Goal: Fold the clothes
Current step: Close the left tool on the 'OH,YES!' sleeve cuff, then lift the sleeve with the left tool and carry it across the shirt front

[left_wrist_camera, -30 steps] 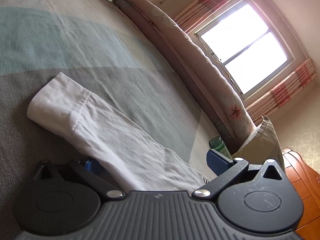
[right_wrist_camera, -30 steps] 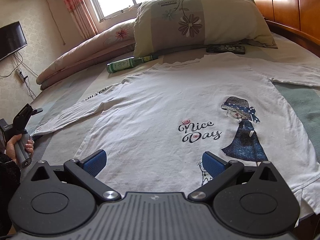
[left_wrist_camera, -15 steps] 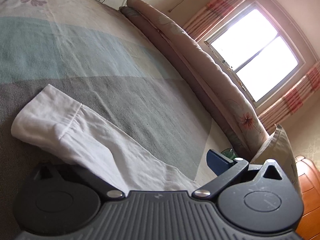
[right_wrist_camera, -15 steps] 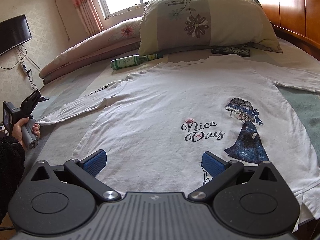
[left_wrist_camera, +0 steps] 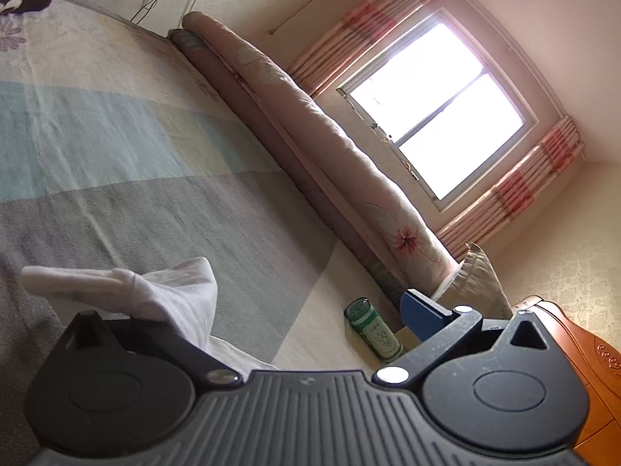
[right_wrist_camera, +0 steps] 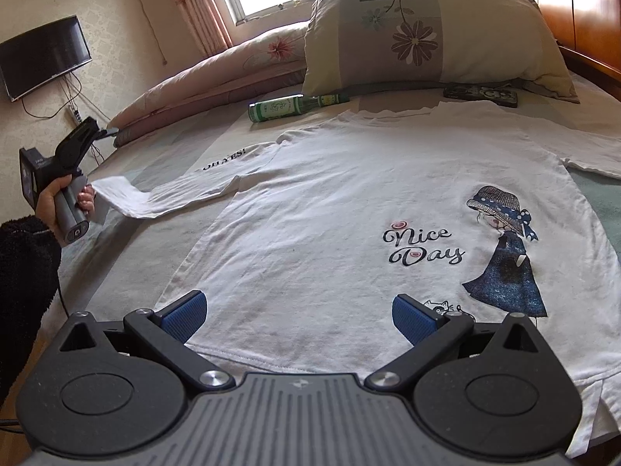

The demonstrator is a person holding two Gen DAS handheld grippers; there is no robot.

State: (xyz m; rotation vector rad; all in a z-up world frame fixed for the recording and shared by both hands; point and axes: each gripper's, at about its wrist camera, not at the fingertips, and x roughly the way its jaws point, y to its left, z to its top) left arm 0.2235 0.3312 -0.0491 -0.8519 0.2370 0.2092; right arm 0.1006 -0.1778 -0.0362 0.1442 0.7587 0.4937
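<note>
Two views show your grippers. From your left wrist, the left gripper (left_wrist_camera: 279,310) shows only its right blue pad; the left one is hidden under the sleeve (left_wrist_camera: 170,295), which bunches across that finger, so you cannot tell whether it is clamped. A bottle (left_wrist_camera: 374,330) lies just ahead of the right pad on the bed (left_wrist_camera: 155,194). From your right wrist, the right gripper (right_wrist_camera: 299,316) stands wide and empty over the hem of the shirt (right_wrist_camera: 349,202), spread flat ahead. Far to its left, your hand (right_wrist_camera: 64,198) grips the other tool, the sleeve end lifted beside it.
</note>
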